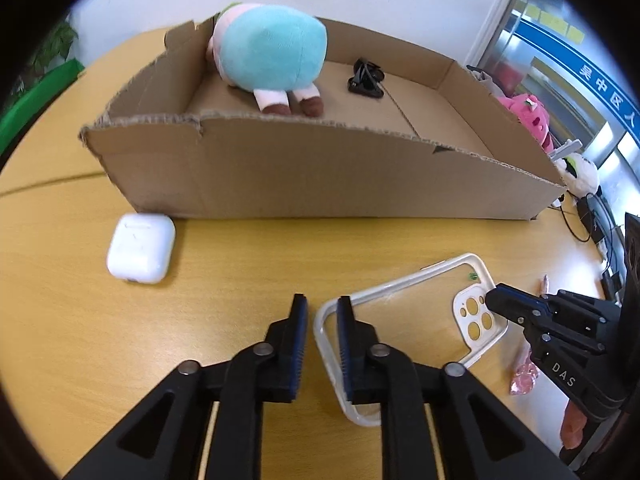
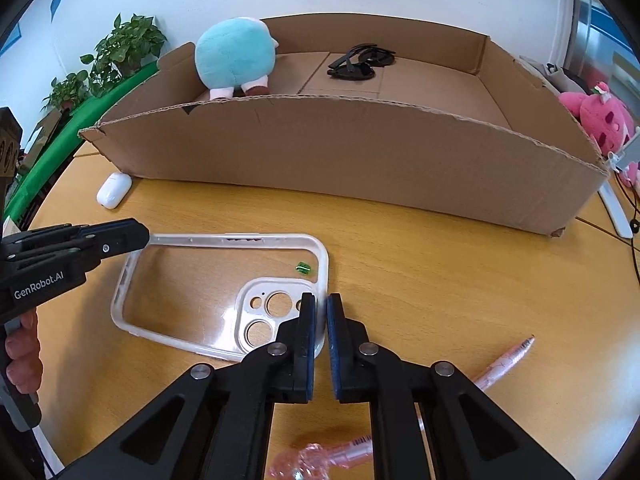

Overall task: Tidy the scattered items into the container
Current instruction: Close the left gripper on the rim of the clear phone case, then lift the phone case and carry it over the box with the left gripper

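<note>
potted plant [image 2: 124, 50], green cloth [image 2: 68, 148]

One cardboard box [image 2: 360, 160] holds one blue plush toy [image 2: 234, 60] and one pair of sunglasses [image 2: 360, 65]; on the worktop [image 2: 420, 280] lie one phone case [image 2: 192, 280], one earbuds case [image 2: 114, 190] and one pink pen [image 2: 504, 364]. Two hand-held grippers.

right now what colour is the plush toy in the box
Light blue body, pink-white legs, brown feet; clearest in the left wrist view.

**Readable markings**

"DAS" is printed in white on the right gripper [image 1: 496, 300]. "GenRobot.AI" stands on the left gripper [image 2: 140, 236]. The blue sign [image 1: 592, 68] carries white Chinese characters, seemingly "吴中区人", cut off at the edge.
</note>
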